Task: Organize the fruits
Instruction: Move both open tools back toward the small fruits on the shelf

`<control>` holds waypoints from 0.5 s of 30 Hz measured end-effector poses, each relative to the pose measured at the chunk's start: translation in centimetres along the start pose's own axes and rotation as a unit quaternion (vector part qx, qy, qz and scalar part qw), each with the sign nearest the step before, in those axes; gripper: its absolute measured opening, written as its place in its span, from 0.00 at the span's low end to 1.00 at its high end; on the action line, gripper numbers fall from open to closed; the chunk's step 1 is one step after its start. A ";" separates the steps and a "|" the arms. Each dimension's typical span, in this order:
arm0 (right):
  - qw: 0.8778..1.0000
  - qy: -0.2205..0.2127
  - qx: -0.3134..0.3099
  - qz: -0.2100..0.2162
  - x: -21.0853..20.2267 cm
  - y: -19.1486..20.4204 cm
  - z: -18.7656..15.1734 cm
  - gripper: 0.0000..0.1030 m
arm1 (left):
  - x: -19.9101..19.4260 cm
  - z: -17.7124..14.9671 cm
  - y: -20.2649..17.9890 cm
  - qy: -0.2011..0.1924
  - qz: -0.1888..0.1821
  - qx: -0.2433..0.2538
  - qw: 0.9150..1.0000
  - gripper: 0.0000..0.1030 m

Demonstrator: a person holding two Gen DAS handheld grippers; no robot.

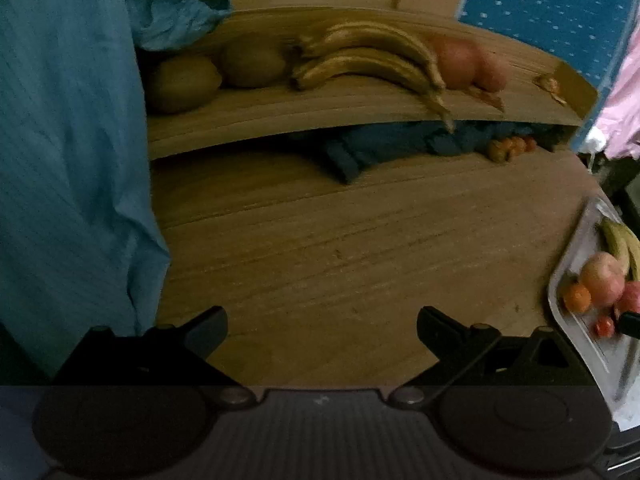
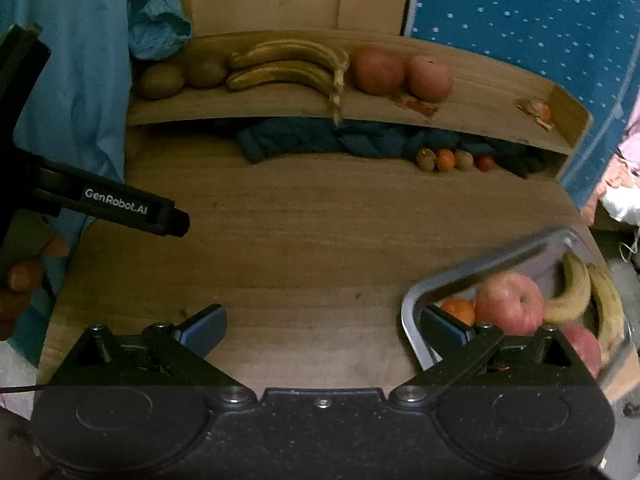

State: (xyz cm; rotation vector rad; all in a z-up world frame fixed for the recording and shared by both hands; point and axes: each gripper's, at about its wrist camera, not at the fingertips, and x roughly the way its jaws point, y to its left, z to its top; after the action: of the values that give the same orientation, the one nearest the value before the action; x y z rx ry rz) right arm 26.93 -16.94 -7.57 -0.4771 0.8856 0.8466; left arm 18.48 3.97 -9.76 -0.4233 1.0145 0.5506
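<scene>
left tongs (image 1: 322, 330): jaws wide apart, nothing between them, hovering over bare wood. Seen side-on from the right wrist camera, out to the left of the right tongs.
right tongs (image 2: 322, 330): jaws apart, empty. Right blue-padded finger (image 2: 444, 326) sits at the near-left rim of the tray, just in front of the small orange.
silver metal tray (image 2: 412, 320): ahead-right of the right tongs, on the wooden surface (image 2: 300, 240). Holds a red-yellow apple (image 2: 508, 300), a small orange (image 2: 458, 310), two yellow-green bananas (image 2: 572, 292), and another red fruit half hidden behind the tongs' linkage. Looks like the source pile.
raised wooden shelf (image 2: 480, 112): far ahead of both tongs. Sorted in a row by kind: two brown kiwis (image 2: 160, 80), a pair of brownish bananas (image 2: 288, 68), two red apples (image 2: 400, 72). Bit of orange peel or scrap near its right end, hard to tell.
under shelf: dark blue cloth (image 2: 340, 140), and a row of four small round fruits (image 2: 452, 160) lined up in front of it.
read: grouping by type on the shelf; right tongs are positioned to take the next piece from the tray, probably the orange.
risk: round fruit could roll off the shelf edge; banana stems already overhang it.
</scene>
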 end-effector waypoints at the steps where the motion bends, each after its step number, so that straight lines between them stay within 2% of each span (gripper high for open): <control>1: 1.000 -0.002 -0.002 0.003 0.3 -0.3 0.3 0.99 | 0.2 0.3 -0.1 0.001 0.004 -0.004 1.000 1.00; 5: 1.000 -0.009 -0.009 0.009 1.4 -1.8 1.5 0.99 | 1.0 1.2 -1.1 0.005 0.013 -0.008 1.000 1.00; 10: 0.999 -0.028 -0.013 -0.009 2.3 -4.9 3.0 0.99 | 2.7 2.4 -3.4 0.019 0.011 -0.007 1.000 1.00; 15: 1.000 -0.022 -0.009 -0.020 3.9 -8.5 3.8 0.99 | 4.7 3.6 -6.4 0.034 0.010 0.001 0.999 1.00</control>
State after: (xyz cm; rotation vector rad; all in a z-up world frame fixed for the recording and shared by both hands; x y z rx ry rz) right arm 37.01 -17.71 -8.44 -0.4881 0.8261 0.8266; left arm 26.75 2.10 -11.72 -0.4323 1.0851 0.5568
